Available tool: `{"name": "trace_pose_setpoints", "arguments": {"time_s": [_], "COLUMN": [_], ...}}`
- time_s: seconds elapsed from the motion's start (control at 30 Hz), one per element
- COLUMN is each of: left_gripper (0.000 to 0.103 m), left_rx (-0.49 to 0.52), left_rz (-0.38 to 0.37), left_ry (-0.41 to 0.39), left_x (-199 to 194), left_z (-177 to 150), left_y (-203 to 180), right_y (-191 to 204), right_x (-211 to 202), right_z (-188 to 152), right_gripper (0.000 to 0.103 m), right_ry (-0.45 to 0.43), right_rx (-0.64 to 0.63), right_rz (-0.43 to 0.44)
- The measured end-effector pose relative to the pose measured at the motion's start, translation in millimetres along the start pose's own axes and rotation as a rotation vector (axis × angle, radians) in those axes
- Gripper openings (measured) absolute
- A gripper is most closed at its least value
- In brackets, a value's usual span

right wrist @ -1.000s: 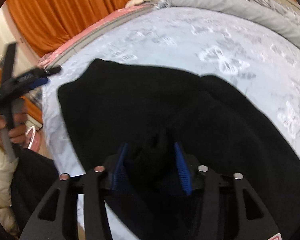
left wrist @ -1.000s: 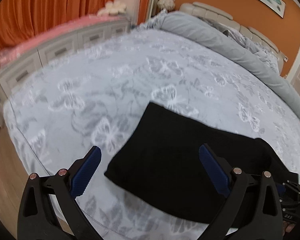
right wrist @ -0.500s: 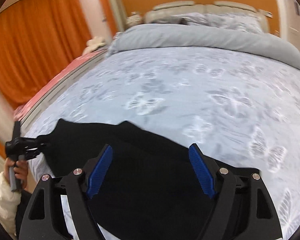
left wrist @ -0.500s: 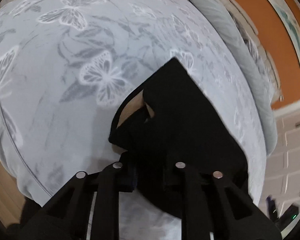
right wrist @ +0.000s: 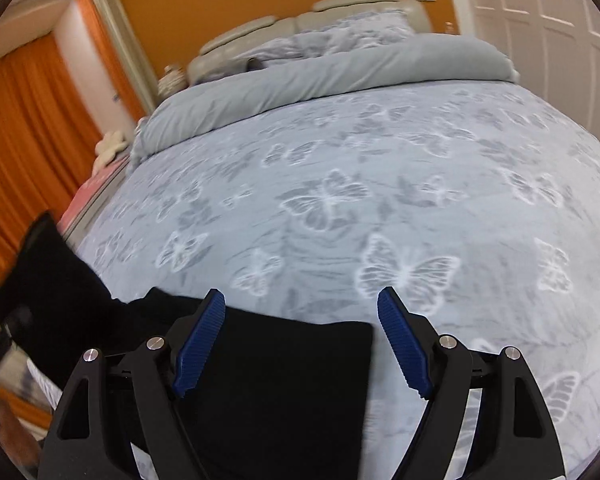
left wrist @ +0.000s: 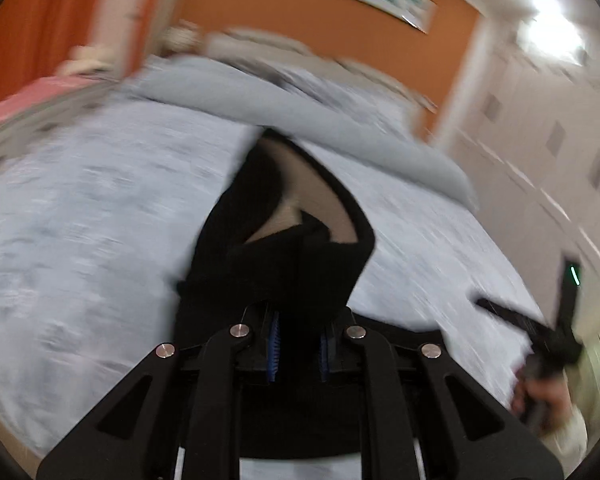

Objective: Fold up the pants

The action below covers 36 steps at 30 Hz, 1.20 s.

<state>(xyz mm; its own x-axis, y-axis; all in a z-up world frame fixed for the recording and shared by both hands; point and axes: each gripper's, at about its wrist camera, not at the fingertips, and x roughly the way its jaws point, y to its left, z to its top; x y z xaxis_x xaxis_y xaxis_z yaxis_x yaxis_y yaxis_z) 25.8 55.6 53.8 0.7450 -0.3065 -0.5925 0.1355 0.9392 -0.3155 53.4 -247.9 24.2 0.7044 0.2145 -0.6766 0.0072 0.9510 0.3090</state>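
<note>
Black pants: one end bunched and lifted off the bed, pale lining showing, remainder flat at the near edge. Left gripper: angled downward, fingers nearly together, clamped on the raised fabric. Right gripper: angled downward above the flat portion, fingers spread wide, nothing between the pads. Left view only: hand carrying the right tool, blurred. Right view only: butterfly-print cover, sharply rendered.
</note>
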Motion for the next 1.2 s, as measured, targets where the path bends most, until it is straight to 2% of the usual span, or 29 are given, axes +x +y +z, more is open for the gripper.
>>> {"name": "trace_pose_setpoints", "arguments": {"time_s": [0.03, 0.1, 0.17, 0.2, 0.23, 0.3, 0.43, 0.53, 0.63, 0.67, 0.7, 0.77, 0.83, 0.87, 0.93, 1.1, 1.13, 1.17, 1.2], "left_gripper": [0.014, 0.023, 0.024, 0.024, 0.024, 0.031, 0.038, 0.044, 0.044, 0.044, 0.059, 0.097, 0.098, 0.098, 0.098, 0.098, 0.098, 0.098, 0.098], "left_rx": [0.023, 0.092, 0.154, 0.171, 0.193, 0.237, 0.193, 0.179, 0.276, 0.321, 0.365, 0.405, 0.459, 0.498, 0.534, 0.497, 0.492, 0.489, 0.485], "left_rz": [-0.024, -0.06, -0.005, 0.021, 0.038, 0.051, -0.024, -0.041, 0.014, 0.04, 0.045, 0.0, 0.023, 0.03, 0.019, -0.034, -0.022, -0.007, 0.015], "left_ry": [0.043, 0.183, 0.311, 0.349, 0.332, 0.249, 0.188, 0.215, 0.251, 0.235, 0.2, 0.124, 0.025, 0.008, 0.013, 0.092, 0.101, 0.101, 0.094], "left_x": [10.5, 53.2, 88.1, 96.7, 96.9, 80.4, 56.3, 64.0, 78.2, 75.5, 67.0, 43.9, 26.6, 22.7, 18.9, 18.8, 21.2, 23.0, 24.7], "left_z": [-8.4, -37.5, -68.6, -79.1, -87.6, -85.1, -73.1, -76.2, -89.8, -94.7, -98.8, -102.1, -106.9, -111.2, -118.1, -125.5, -125.7, -125.4, -123.1], "left_y": [-13.3, -46.1, -62.8, -66.4, -70.6, -77.2, -70.9, -63.5, -74.7, -82.8, -90.2, -98.8, -110.2, -115.7, -120.4, -109.7, -104.5, -100.0, -94.3], "right_y": [-5.8, -17.6, -25.4, -29.4, -31.0, -32.4, -15.4, 8.2, 29.7, 34.7, 39.3, 45.9, 50.7, 52.7, 54.2, 60.6, 66.2, 69.8, 77.1], "right_x": [-2.5, -6.4, -7.5, -6.7, -6.2, -5.9, 0.5, 7.5, 14.9, 16.4, 18.6, 24.7, 33.5, 38.8, 54.0, 84.7, 89.3, 90.2, 92.5], "right_z": [-0.2, -1.4, -2.9, -4.4, -5.9, -10.9, -21.1, -26.9, -28.5, -28.4, -28.5, -30.7, -37.2, -40.9, -50.8, -66.2, -68.6, -69.1, -69.7], "right_gripper": [0.077, 0.077, 0.077, 0.077, 0.078, 0.078, 0.079, 0.079, 0.079, 0.079, 0.079, 0.081, 0.081, 0.081, 0.081, 0.081, 0.074, 0.041, 0.023], "right_ry": [-0.001, 0.001, 0.019, 0.042, 0.058, 0.085, 0.147, 0.179, 0.194, 0.197, 0.203, 0.23, 0.275, 0.301, 0.361, 0.449, 0.44, 0.427, 0.421], "right_rx": [0.005, 0.018, 0.024, 0.026, 0.027, 0.027, -0.012, -0.06, -0.109, -0.115, -0.119, -0.127, -0.136, -0.142, -0.144, -0.103, -0.119, -0.138, -0.168], "right_rz": [-0.005, -0.013, -0.012, -0.003, 0.006, 0.05, 0.147, 0.177, 0.185, 0.19, 0.197, 0.211, 0.224, 0.226, 0.224, 0.292, 0.291, 0.289, 0.286]}}
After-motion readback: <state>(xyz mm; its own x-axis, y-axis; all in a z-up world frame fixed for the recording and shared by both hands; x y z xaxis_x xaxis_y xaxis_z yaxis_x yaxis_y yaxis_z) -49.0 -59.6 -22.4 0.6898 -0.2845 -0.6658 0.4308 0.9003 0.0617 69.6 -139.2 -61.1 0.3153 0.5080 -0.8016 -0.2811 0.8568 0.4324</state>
